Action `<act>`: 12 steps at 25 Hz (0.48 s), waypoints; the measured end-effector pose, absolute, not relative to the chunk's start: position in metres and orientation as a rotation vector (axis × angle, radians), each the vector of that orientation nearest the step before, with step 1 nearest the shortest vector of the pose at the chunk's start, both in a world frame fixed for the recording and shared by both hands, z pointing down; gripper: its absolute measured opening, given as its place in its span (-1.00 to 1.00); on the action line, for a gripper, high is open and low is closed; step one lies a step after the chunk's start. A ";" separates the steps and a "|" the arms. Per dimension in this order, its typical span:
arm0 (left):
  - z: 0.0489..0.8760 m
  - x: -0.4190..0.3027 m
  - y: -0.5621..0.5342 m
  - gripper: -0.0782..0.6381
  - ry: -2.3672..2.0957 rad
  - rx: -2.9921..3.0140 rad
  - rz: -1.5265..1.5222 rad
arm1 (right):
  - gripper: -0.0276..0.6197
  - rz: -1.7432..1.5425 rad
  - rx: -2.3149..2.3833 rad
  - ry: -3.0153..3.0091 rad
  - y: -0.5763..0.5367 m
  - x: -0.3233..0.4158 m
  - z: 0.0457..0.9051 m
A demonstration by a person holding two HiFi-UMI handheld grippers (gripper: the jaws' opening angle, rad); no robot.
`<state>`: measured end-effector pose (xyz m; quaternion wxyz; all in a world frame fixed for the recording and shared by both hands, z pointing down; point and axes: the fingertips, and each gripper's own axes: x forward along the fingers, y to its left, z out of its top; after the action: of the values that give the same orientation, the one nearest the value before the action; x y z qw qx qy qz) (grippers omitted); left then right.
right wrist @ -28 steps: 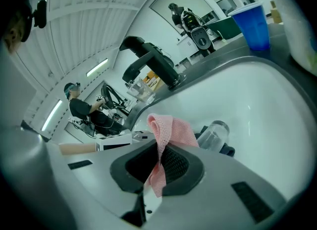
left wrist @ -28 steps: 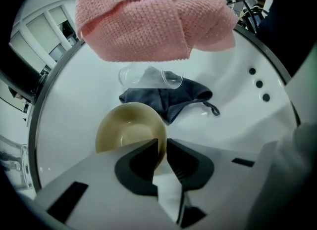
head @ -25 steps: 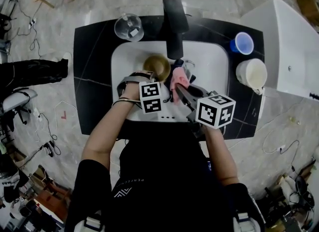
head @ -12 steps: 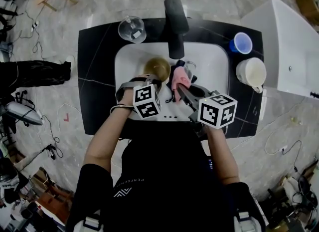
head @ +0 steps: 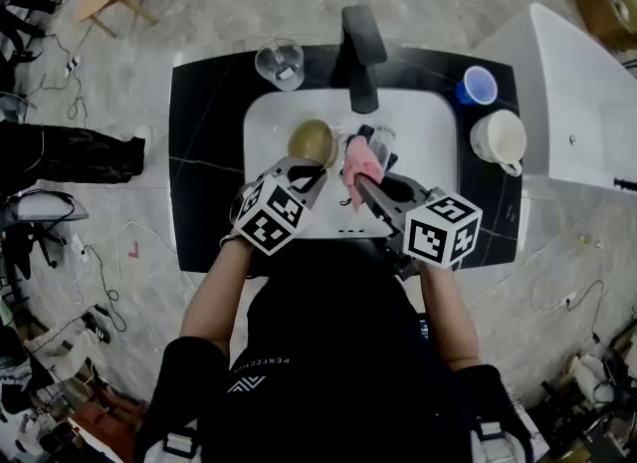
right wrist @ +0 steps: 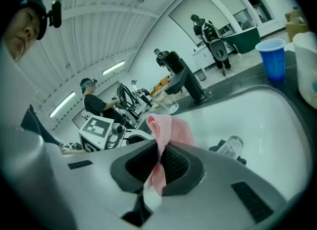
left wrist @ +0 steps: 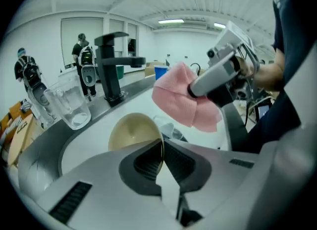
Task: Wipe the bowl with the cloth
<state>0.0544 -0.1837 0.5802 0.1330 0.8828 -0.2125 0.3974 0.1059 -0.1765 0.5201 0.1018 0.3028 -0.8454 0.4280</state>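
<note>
The left tool (left wrist: 162, 161) clamps the rim of the tan bowl (head: 312, 140), held tipped above the white sink (head: 430, 137). Just beside it, the right tool (right wrist: 159, 167) pinches the pink cloth (head: 358, 164), whose length points towards the tap (head: 362, 43).

Only readable text was small print across the shirt (head: 267, 360) back, roughly "PERFE…"; the rest was too small to read.

The head view is looking steeply down on the sink (head: 433, 132); both gripper views are skimming low across it (tap (head: 360, 43) shared).
</note>
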 end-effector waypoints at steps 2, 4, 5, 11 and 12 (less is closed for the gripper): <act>0.562 0.053 -0.180 -0.73 -0.636 2.545 1.008 | -0.78 1.230 0.882 -2.546 -0.172 0.100 0.506; 0.545 0.051 -0.175 -0.73 -0.629 2.525 0.864 | -0.79 1.180 0.874 -2.590 -0.167 0.094 0.492; 0.537 0.050 -0.172 -0.73 -0.622 2.516 0.800 | -0.79 1.151 0.871 -2.607 -0.165 0.091 0.486; 0.504 0.036 -0.157 -0.73 -0.585 2.497 0.583 | -0.79 1.069 0.794 -2.688 -0.148 0.072 0.459; 0.500 0.034 -0.154 -0.73 -0.575 2.497 0.561 | -0.79 1.056 0.771 -2.707 -0.144 0.068 0.454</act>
<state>0.0339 -0.1542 0.4995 0.2562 0.9202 -0.2117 0.2068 0.0682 -0.1437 0.4542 0.0679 0.2558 -0.8984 0.3504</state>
